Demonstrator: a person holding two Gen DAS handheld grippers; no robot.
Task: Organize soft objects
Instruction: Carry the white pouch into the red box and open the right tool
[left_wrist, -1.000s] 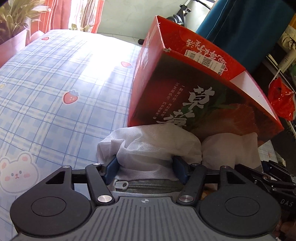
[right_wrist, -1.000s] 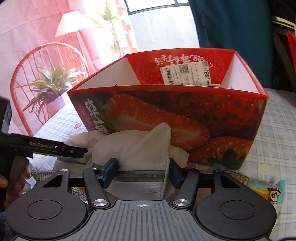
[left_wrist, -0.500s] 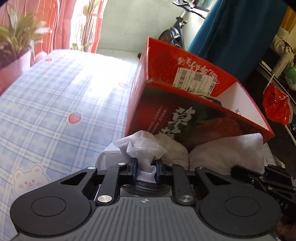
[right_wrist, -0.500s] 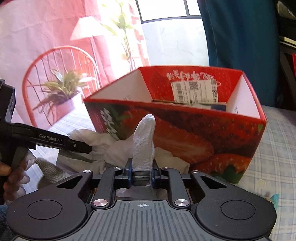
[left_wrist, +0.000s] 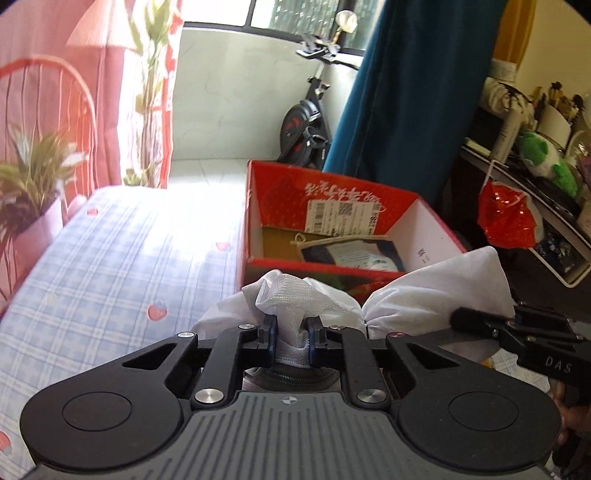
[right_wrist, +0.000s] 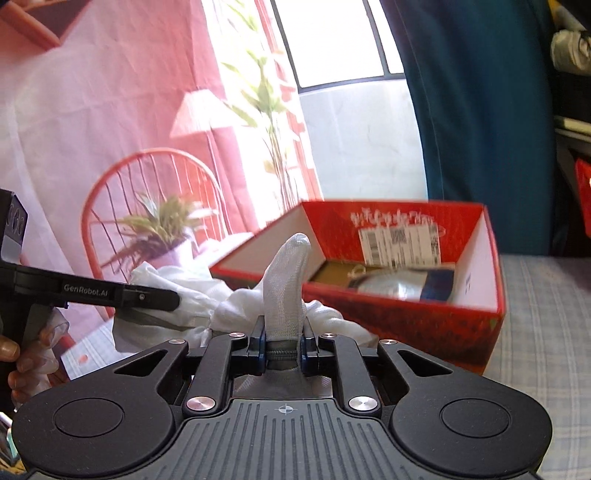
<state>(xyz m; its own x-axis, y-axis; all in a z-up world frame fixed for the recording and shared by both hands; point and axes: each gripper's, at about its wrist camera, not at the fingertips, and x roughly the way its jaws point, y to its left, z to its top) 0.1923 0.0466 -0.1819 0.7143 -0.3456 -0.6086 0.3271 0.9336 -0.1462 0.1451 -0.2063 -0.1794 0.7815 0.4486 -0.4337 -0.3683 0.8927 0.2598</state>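
A white mesh pouch with a grey zipper (left_wrist: 295, 302) is held between both grippers, lifted in front of a red strawberry-print box (left_wrist: 343, 206). My left gripper (left_wrist: 291, 332) is shut on one end of the pouch. My right gripper (right_wrist: 282, 341) is shut on the other end (right_wrist: 286, 280), which sticks up between its jaws. The box (right_wrist: 406, 295) is open on top and holds a flat packaged item (left_wrist: 351, 253). The right gripper's body shows at the right in the left wrist view (left_wrist: 517, 332); the left gripper's shows at the left in the right wrist view (right_wrist: 110, 295).
The box stands on a bed with a blue checked strawberry-print sheet (left_wrist: 110, 266). A potted plant (left_wrist: 33, 184) and a red wire chair (right_wrist: 147, 192) stand beyond the bed. An exercise bike (left_wrist: 306, 122), a teal curtain (left_wrist: 406, 92) and a cluttered shelf (left_wrist: 535, 177) stand behind.
Both grippers closed on the pouch from open, then lifted it. The view has risen from the box's side wall to over its rim, showing the inside.
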